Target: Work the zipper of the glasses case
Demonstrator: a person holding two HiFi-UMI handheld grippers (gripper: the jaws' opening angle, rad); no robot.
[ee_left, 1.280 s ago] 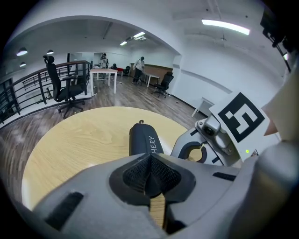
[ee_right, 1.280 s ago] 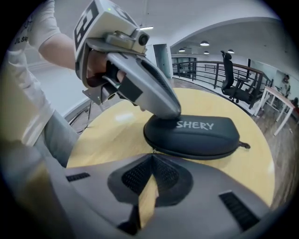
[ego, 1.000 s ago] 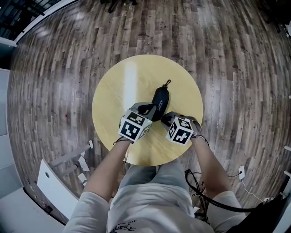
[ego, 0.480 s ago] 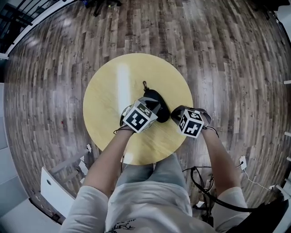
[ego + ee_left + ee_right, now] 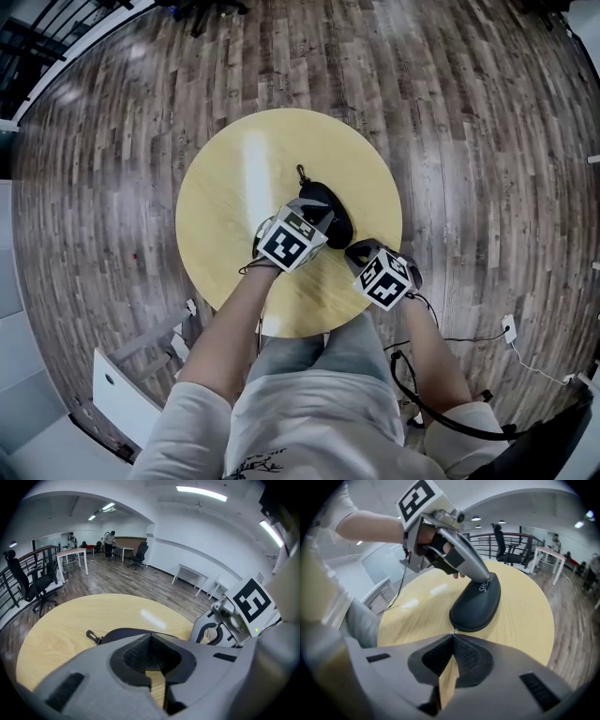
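A black glasses case (image 5: 334, 210) lies near the middle of the round yellow table (image 5: 230, 187). A small clip (image 5: 301, 172) hangs at its far end. My left gripper (image 5: 317, 217) is shut, and its tips press down on the top of the case (image 5: 478, 604), as the right gripper view shows (image 5: 486, 580). In its own view, the left gripper (image 5: 150, 636) hides most of the case (image 5: 123, 633). My right gripper (image 5: 355, 249) is at the case's near end. Its jaws (image 5: 453, 633) are shut on the small silver zipper pull (image 5: 454, 630).
The table stands on a dark wood floor (image 5: 469, 141), and its near edge is just past the right gripper. A white board (image 5: 117, 394) lies at the lower left and black cables (image 5: 422, 394) at the lower right. Desks and office chairs (image 5: 28, 581) stand far off.
The case was turned so that its clip end points further left. Since half a second ago my right gripper has drawn back toward the table's near edge. The left gripper stays on the case.
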